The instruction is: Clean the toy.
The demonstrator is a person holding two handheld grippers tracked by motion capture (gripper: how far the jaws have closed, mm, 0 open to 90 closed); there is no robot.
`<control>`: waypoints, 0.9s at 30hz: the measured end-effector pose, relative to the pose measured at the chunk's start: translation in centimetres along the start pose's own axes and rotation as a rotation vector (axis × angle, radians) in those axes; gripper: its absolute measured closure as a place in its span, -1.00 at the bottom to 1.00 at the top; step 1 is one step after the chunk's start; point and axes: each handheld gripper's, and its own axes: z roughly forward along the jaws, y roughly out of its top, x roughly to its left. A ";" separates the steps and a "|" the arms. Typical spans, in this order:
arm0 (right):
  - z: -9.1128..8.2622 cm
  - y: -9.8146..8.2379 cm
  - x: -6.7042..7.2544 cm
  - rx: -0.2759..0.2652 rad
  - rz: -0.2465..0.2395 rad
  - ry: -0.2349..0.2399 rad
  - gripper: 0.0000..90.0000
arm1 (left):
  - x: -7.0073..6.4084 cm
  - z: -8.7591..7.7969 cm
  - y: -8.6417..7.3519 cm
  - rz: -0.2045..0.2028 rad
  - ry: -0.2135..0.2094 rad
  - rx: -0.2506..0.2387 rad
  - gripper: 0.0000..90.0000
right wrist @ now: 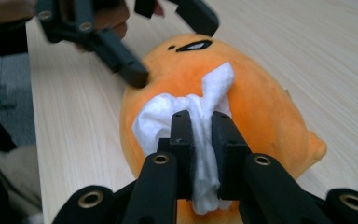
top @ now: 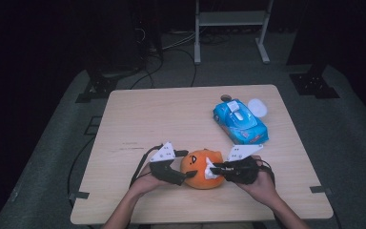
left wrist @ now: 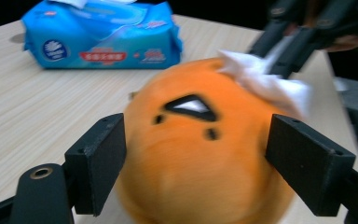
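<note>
An orange plush toy (top: 198,177) with a black-lined face lies near the table's front edge. My left gripper (top: 187,171) comes in from the left, and in the left gripper view its two jaws (left wrist: 196,158) press on either side of the plush (left wrist: 191,154). My right gripper (right wrist: 200,126) is shut on a crumpled white tissue (right wrist: 168,112), which it holds against the plush's side (right wrist: 261,107). In the high view the right gripper (top: 212,169) and tissue (top: 208,172) sit at the toy's right side.
A blue pack of wet wipes (top: 240,121) lies at the back right of the wooden table (top: 147,119), with a white round lid (top: 257,107) beside it. A white metal stand (top: 231,19) is on the floor beyond the table.
</note>
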 end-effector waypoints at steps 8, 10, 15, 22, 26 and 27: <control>-1.3 -0.6 -0.7 0.021 -0.013 -0.028 0.78 | 0.6 0.2 -0.5 -0.043 0.014 0.000 -0.38; -1.9 -1.3 -1.3 0.021 0.018 -0.037 0.78 | 0.6 0.3 -0.6 -0.055 0.015 -0.004 -0.38; -2.1 -0.7 -0.4 0.002 0.001 -0.023 0.78 | 0.3 0.9 -0.4 -0.090 0.050 -0.012 -0.39; -0.9 -0.1 0.3 0.031 -0.060 -0.007 0.78 | 0.9 0.6 -0.9 -0.121 0.062 -0.006 -0.39; -2.2 -1.1 -1.4 0.023 0.001 -0.045 0.78 | 0.9 0.7 -0.8 -0.131 0.054 -0.014 -0.40; -2.3 -1.3 -1.6 0.023 0.010 -0.046 0.78 | 0.9 0.7 -0.7 -0.129 0.043 -0.017 -0.43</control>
